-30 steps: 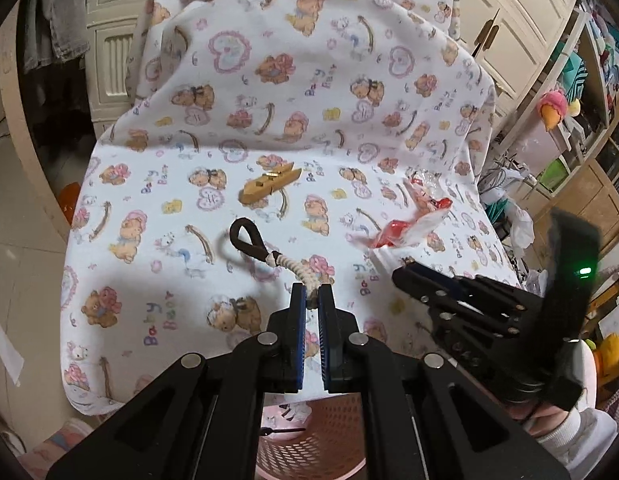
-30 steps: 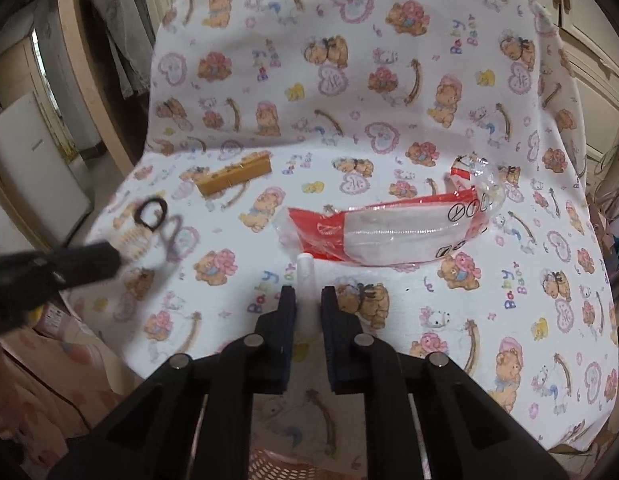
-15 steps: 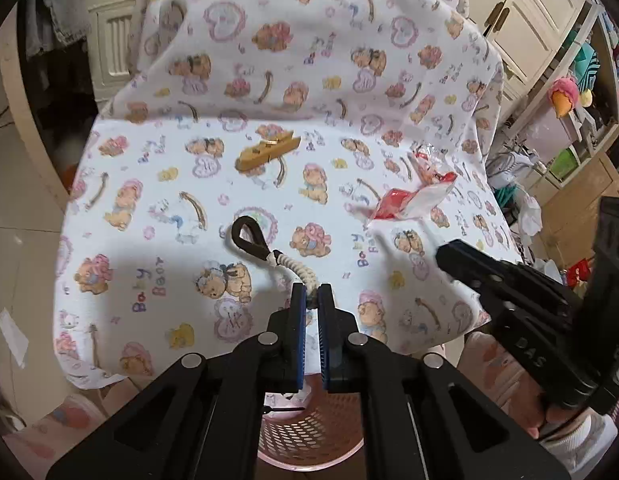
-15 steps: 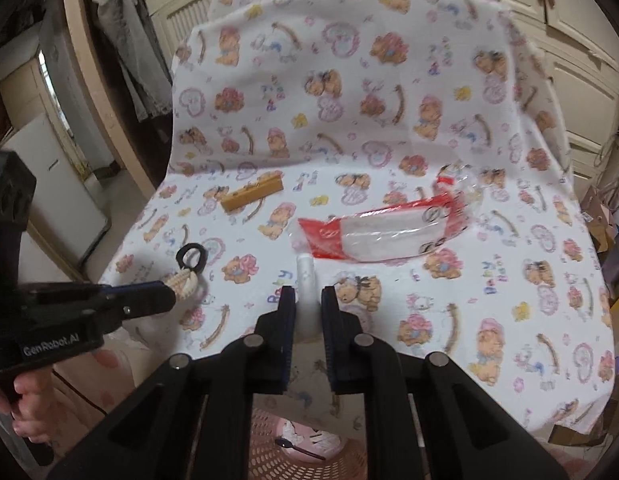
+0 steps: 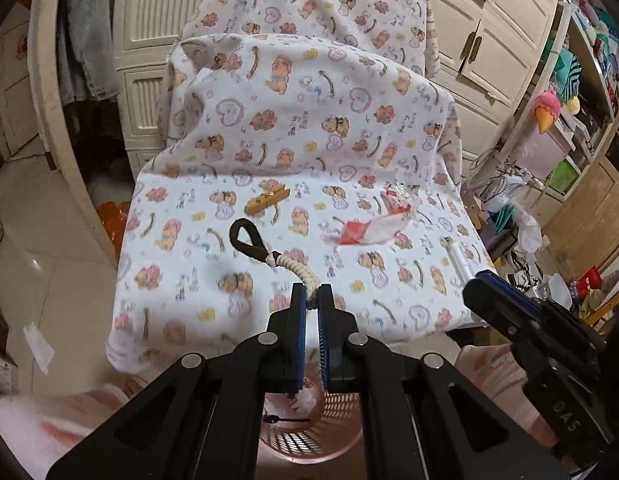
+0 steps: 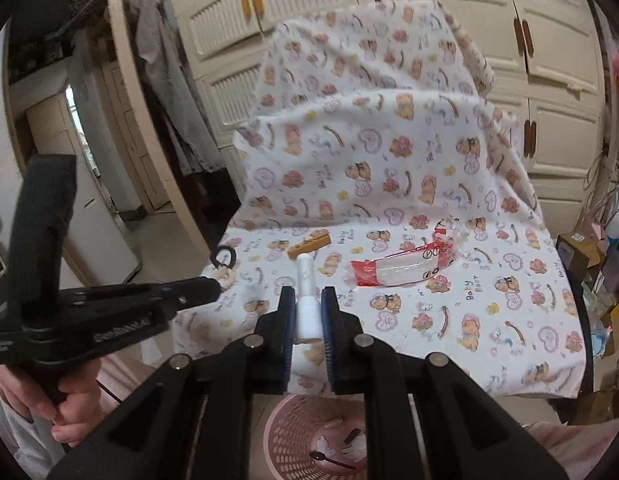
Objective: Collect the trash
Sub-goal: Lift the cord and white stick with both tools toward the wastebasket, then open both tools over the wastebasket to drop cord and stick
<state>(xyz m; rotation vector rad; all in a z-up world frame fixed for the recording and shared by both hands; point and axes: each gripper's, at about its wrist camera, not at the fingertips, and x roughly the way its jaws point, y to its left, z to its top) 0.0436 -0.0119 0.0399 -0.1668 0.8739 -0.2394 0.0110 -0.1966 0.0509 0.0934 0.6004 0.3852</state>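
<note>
My left gripper [image 5: 312, 295] is shut on a braided cream cord with a black loop [image 5: 269, 251], held in the air above the pink basket [image 5: 309, 432]. My right gripper [image 6: 308, 300] is shut on a small white tube [image 6: 306, 292], also held over the pink basket [image 6: 309, 440]. The left gripper shows in the right wrist view [image 6: 205, 286], the right one in the left wrist view [image 5: 475, 286]. On the bear-print cloth [image 5: 309, 152] lie a red and clear wrapper [image 5: 373, 230] [image 6: 401, 270] and a tan wooden piece [image 5: 267, 200] [image 6: 309, 248].
The basket holds a black spoon [image 6: 329, 458] and small scraps. Cream cupboards [image 6: 429, 0] stand behind the covered chair. Cluttered shelves [image 5: 569, 120] are at the right. Tiled floor [image 5: 37, 240] lies at the left.
Both grippers have pulled back from the cloth toward me with the cord and the tube lifted. The basket now shows below both.
</note>
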